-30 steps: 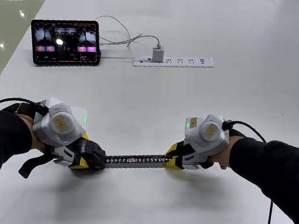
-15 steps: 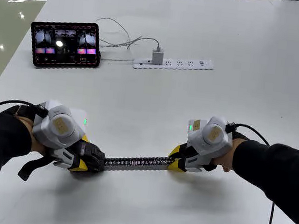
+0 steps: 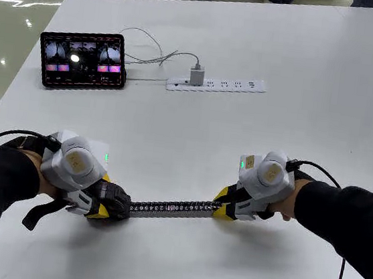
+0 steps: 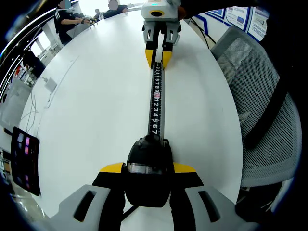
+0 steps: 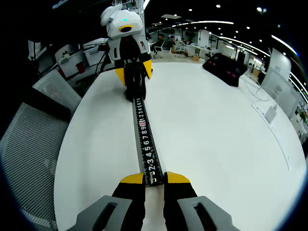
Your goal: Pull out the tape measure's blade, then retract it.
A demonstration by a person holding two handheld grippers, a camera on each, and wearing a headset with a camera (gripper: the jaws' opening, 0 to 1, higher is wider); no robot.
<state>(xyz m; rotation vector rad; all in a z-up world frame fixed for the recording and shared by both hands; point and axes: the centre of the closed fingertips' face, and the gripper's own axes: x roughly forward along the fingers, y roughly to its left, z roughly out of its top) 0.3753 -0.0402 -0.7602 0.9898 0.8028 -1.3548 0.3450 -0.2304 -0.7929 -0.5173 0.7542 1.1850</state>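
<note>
The black tape measure case [image 4: 148, 166] sits between the yellow-tipped jaws of my left gripper [image 3: 108, 203], which is shut on it near the table's front edge. Its black blade [image 3: 173, 208] with white numbers runs out flat over the white table to my right gripper [image 3: 221, 207]. That gripper is shut on the blade's end [image 5: 152, 178]. In the left gripper view the blade [image 4: 156, 98] stretches away to the right gripper [image 4: 159, 57]. From the right gripper view, the blade [image 5: 144, 139] leads back to the case [image 5: 134, 82] in the left gripper [image 5: 133, 79].
A tablet [image 3: 82, 58] with a lit screen lies at the table's back left. A white power strip [image 3: 216, 84] with a charger [image 3: 196, 74] and cables lies behind the middle. A mesh chair [image 4: 262, 120] stands past the table's front edge.
The right gripper has moved further right with the blade's end, so more of the blade is out of the case. The left gripper has stayed in place.
</note>
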